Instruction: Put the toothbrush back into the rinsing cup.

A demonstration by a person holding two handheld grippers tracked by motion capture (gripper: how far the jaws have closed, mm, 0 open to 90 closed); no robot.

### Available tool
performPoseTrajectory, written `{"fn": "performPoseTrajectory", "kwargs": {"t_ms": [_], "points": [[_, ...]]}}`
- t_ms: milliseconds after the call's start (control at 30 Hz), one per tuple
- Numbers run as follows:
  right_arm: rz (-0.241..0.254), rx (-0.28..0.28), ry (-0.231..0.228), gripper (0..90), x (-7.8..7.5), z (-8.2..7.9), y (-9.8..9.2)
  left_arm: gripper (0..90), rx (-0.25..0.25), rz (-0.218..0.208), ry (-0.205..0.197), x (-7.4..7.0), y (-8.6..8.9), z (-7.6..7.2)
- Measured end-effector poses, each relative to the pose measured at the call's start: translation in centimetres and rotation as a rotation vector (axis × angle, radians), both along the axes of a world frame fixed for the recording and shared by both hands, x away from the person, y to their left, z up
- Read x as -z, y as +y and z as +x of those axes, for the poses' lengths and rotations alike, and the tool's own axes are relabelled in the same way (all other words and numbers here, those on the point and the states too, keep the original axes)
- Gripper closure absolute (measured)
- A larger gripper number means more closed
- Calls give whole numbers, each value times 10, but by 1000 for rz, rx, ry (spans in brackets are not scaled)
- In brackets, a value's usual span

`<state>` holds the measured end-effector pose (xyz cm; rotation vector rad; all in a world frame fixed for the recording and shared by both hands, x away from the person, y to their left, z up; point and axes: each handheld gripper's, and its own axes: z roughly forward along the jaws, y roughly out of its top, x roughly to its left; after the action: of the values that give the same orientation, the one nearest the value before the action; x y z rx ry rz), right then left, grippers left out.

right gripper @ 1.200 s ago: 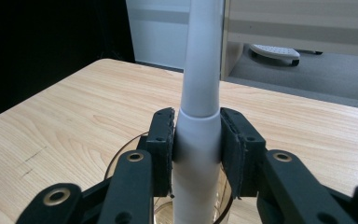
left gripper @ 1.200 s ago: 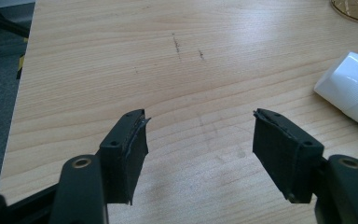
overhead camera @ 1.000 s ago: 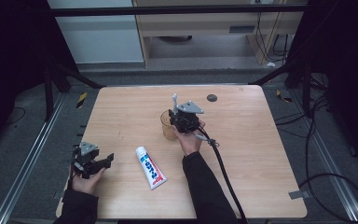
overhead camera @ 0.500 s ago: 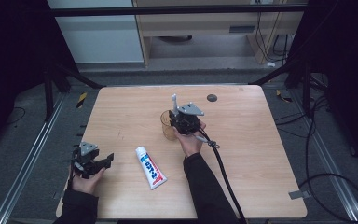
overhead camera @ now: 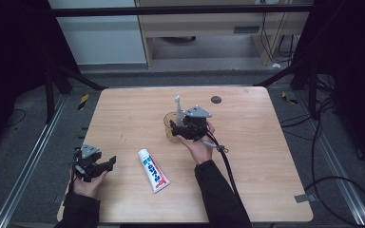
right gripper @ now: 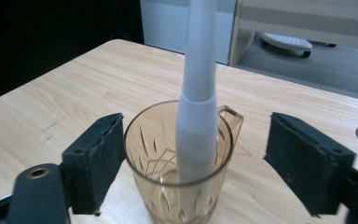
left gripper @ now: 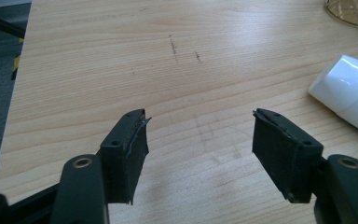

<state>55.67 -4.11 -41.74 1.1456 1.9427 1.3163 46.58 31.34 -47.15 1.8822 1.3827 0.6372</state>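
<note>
A: Jaws on my right gripper (right gripper: 193,163) have just been opening and now stand wide, one black pad on each side of the amber cut-glass cup (right gripper: 182,163), neither pad pressing it.

B: And what's in the cup?

A: I see a white, slim toothbrush handle (right gripper: 198,93) standing upright in it, leaning on the rim. From the high view the right gripper (overhead camera: 178,128) sits just beside the cup (overhead camera: 170,128) near the middle of the pale wooden table (overhead camera: 266,156).

B: Your left?

A: My left gripper (left gripper: 198,149) is spread wide too, with nothing between its pads, low over bare wood at the near left corner. A white toothpaste tube with red and blue print (overhead camera: 153,169) lies flat between my two hands; its white end (left gripper: 349,95) shows just right of the left jaws, apart from them. A small dark round disc (overhead camera: 215,99) lies toward the far edge.
</note>
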Motion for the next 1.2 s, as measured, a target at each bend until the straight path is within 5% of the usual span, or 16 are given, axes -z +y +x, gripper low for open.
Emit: {"fn": "performPoseTrajectory", "kwargs": {"t_ms": [200, 467, 867, 1200], "points": [[16, -32, 6, 182, -12, -17, -19, 374, 8, -9, 15, 1, 0, 0], [29, -48, 34, 170, -20, -39, -56, 382, 9, -6, -14, 0, -3, -4], [-46, -20, 81, 184, -6, -61, -113, 440, 38, 36, -26, -1, -18, -9], [-71, 13, 111, 208, 20, -81, -146, 565, 139, 38, 10, -2, -39, -18]]}}
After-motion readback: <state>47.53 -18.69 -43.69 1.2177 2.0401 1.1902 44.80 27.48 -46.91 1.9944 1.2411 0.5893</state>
